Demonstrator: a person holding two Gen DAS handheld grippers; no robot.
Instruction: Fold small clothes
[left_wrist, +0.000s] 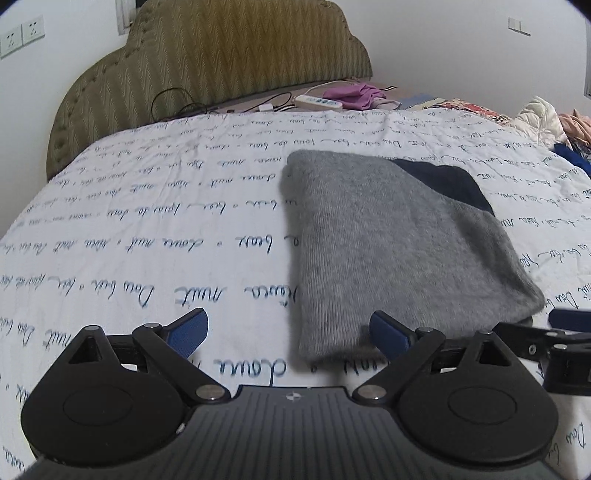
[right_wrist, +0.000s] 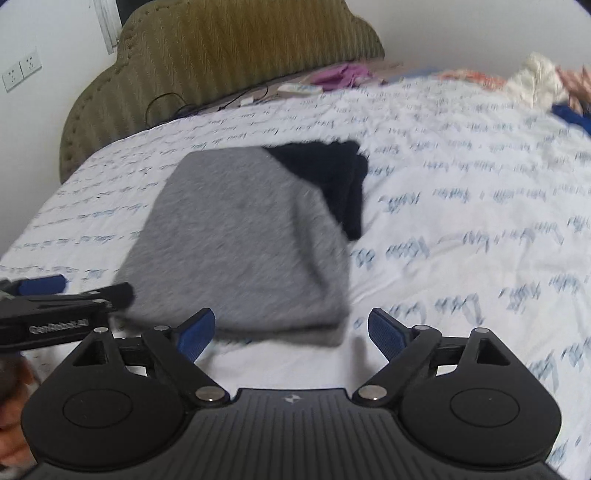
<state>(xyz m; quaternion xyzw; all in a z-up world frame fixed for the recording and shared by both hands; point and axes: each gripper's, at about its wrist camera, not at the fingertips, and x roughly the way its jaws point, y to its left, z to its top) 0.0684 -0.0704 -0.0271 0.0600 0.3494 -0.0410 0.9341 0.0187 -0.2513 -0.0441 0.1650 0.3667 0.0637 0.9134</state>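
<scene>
Right wrist view is motion-blurred throughout: bedsheet (right_wrist: 461, 206) script unreadable, grey garment (right_wrist: 240, 236) knit smeared, its near edge partly behind the right gripper (right_wrist: 291, 330) fingers. Pile of clothes (right_wrist: 543, 81) at 2 o'clock is just colour blobs, cut by the frame edge. Left gripper (right_wrist: 55, 295) at 9 o'clock is cropped; jaw state not readable there. In the left wrist view, right gripper (left_wrist: 565, 321) at 3 o'clock is likewise cropped. Power strip (left_wrist: 319, 101) markings too small.

Grey-and-navy garment (left_wrist: 399, 240), script-printed white sheet (left_wrist: 147, 229)
</scene>
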